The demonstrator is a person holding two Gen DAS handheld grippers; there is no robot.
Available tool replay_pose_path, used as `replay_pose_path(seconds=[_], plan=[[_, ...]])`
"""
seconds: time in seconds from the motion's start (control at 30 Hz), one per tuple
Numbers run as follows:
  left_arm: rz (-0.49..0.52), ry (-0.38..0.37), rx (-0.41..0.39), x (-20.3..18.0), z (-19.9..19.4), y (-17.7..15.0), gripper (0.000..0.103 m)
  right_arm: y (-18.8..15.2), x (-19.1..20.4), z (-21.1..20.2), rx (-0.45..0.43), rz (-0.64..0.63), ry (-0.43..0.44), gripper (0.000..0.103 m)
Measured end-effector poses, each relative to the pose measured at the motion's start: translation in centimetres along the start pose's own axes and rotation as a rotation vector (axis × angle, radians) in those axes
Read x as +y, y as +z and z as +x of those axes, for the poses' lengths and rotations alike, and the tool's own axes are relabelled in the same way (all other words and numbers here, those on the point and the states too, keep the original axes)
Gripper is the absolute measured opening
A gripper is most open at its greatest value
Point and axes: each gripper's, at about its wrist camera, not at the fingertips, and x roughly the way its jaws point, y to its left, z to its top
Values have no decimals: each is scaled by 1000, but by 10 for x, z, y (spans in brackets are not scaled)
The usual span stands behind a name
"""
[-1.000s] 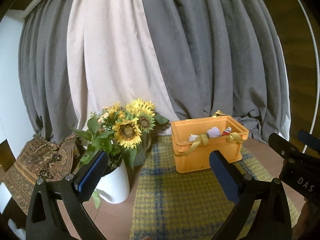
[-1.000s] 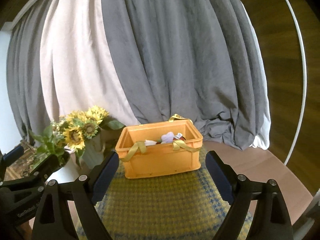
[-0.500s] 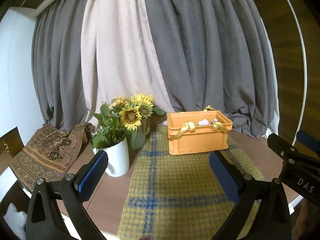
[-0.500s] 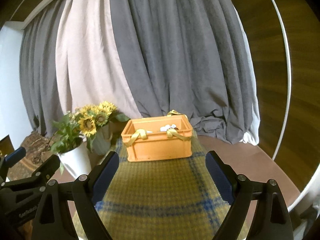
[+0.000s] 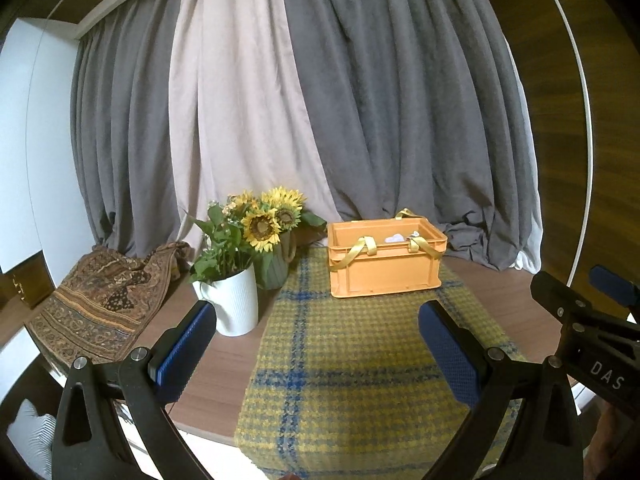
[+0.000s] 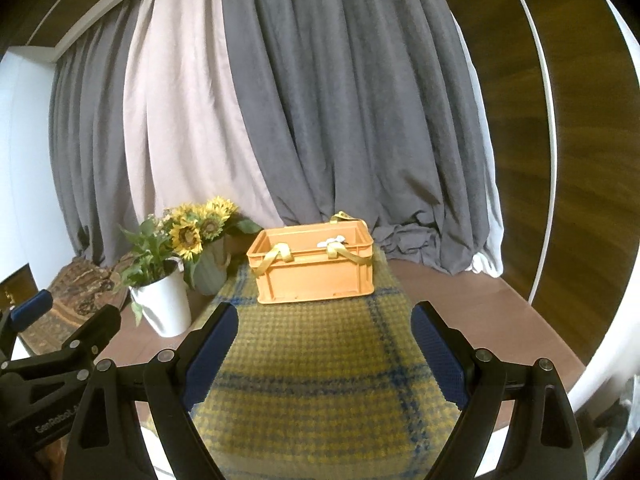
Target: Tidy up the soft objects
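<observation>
An orange crate (image 5: 386, 264) (image 6: 316, 270) with yellow strap handles stands at the far end of a yellow and blue checked cloth (image 5: 352, 368) (image 6: 316, 364). Pale soft items (image 5: 394, 237) (image 6: 331, 240) peek over its rim; most of its inside is hidden. My left gripper (image 5: 316, 354) hangs open over the cloth's near end, nothing between its blue pads, well short of the crate. My right gripper (image 6: 322, 354) is open too and holds nothing. It hangs beside the left one, a similar way back from the crate.
A white vase of sunflowers (image 5: 234, 300) (image 6: 164, 308) and a grey-green pot (image 5: 276, 268) stand left of the crate. A patterned brown cloth (image 5: 100, 304) lies at the table's left end. Grey and beige curtains (image 5: 320, 100) hang behind. The brown tabletop (image 6: 472, 300) shows right of the checked cloth.
Both grippers have pulled back from the crate, which now looks smaller and farther off. More of the checked cloth and table is in view. Both stayed open.
</observation>
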Motion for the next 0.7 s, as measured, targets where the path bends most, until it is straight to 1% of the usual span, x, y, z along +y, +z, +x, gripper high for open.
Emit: replay_pose_path(seconds=[0.7], plan=[[5, -11, -10, -9, -12, 1, 103, -2, -9, -15, -13, 7, -8, 89]])
